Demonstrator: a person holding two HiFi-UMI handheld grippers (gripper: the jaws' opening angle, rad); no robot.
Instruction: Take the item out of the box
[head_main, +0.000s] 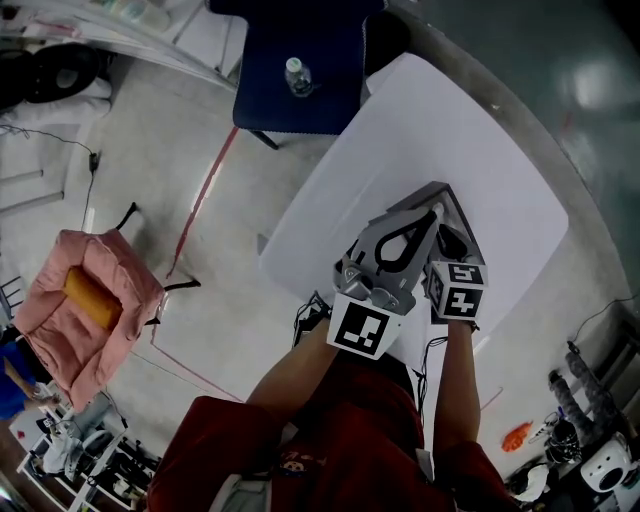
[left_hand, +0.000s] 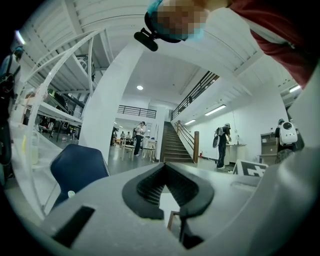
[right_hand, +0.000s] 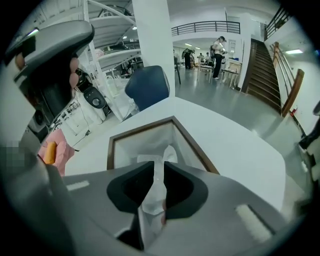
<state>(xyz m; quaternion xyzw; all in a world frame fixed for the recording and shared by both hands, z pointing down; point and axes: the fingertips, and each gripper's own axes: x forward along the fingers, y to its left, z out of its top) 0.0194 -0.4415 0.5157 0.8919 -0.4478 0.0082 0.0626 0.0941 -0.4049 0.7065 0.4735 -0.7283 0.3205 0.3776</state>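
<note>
A shallow box with a brown rim (right_hand: 192, 140) lies on the white table (right_hand: 235, 150). In the right gripper view, my right gripper (right_hand: 156, 167) is shut on a white tissue-like sheet (right_hand: 159, 155) that rises out of the box between the pads. In the head view the box (head_main: 456, 205) is mostly hidden under both grippers. My left gripper (head_main: 428, 215) hangs over it beside the right gripper (head_main: 450, 240). The left gripper (left_hand: 164, 167) is shut with nothing in it, and a strip of the box rim (left_hand: 172, 220) shows through its gap.
A dark blue chair (head_main: 300, 60) with a small bottle (head_main: 297, 77) on its seat stands past the table's far corner. A pink padded seat (head_main: 85, 300) holding an orange object is on the floor to the left. Equipment stands at bottom right (head_main: 590, 450).
</note>
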